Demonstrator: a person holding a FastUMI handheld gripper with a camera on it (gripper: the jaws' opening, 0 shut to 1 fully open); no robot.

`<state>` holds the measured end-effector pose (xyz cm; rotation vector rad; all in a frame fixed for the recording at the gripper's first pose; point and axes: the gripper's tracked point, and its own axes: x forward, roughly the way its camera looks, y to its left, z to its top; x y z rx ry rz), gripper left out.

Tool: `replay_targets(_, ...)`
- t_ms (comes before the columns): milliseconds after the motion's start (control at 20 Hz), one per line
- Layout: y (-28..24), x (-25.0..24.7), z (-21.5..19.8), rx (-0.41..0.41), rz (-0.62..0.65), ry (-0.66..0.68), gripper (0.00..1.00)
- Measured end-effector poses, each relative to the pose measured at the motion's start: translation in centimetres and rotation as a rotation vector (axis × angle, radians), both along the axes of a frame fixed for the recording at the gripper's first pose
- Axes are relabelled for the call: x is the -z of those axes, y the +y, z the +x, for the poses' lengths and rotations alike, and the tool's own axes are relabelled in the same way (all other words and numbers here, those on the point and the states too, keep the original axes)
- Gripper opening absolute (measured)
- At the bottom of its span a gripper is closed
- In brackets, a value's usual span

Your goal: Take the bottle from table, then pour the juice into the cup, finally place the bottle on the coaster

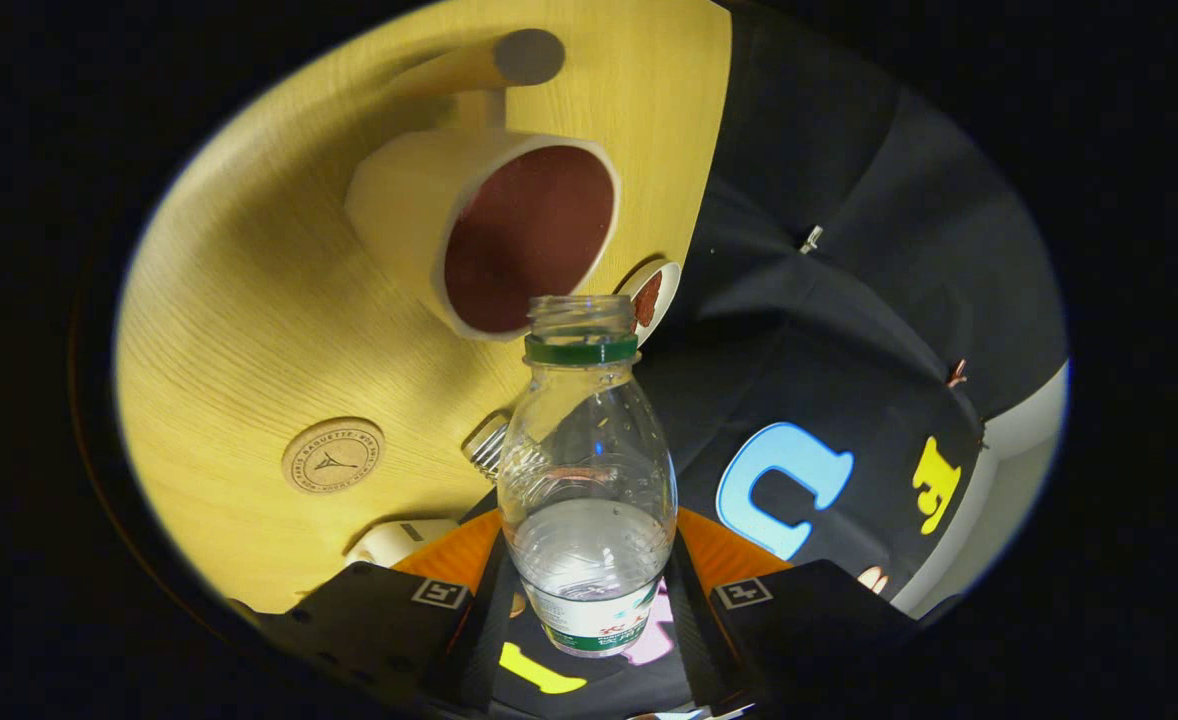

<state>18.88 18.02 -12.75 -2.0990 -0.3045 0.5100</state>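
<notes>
A clear plastic bottle (587, 470) with a green neck ring and no cap sits between my two fingers, with my gripper (589, 590) shut on its lower body. A little clear liquid lies in its bottom part. The view is rolled, so the wooden table (249, 300) stands tilted. Beyond the bottle's open mouth is a cream cup (489, 230) with a dark red inside, its opening just past the mouth. A round wooden coaster (333, 455) with a stamped mark lies on the table, nearer to me than the cup.
A small white dish (652, 298) with a brown inside sits by the table's edge behind the bottle's mouth. A white object (399, 540) and a ribbed metal piece (487, 445) lie near my fingers. A grey-topped wooden peg (519, 58) stands beyond the cup.
</notes>
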Motion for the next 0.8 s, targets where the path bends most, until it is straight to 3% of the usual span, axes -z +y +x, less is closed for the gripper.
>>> replay_targets(100,-0.8,0.1,-0.3,0.065,0.094,0.058,0.74)
replay_targets(350,-2.9,0.0,-0.6,0.292,0.454,0.275,0.74)
replay_targets(550,-4.6,-1.6,-1.2,0.421,0.753,0.438,0.74)
replay_targets(800,-5.7,-5.0,-1.1,0.445,1.060,0.592,0.74)
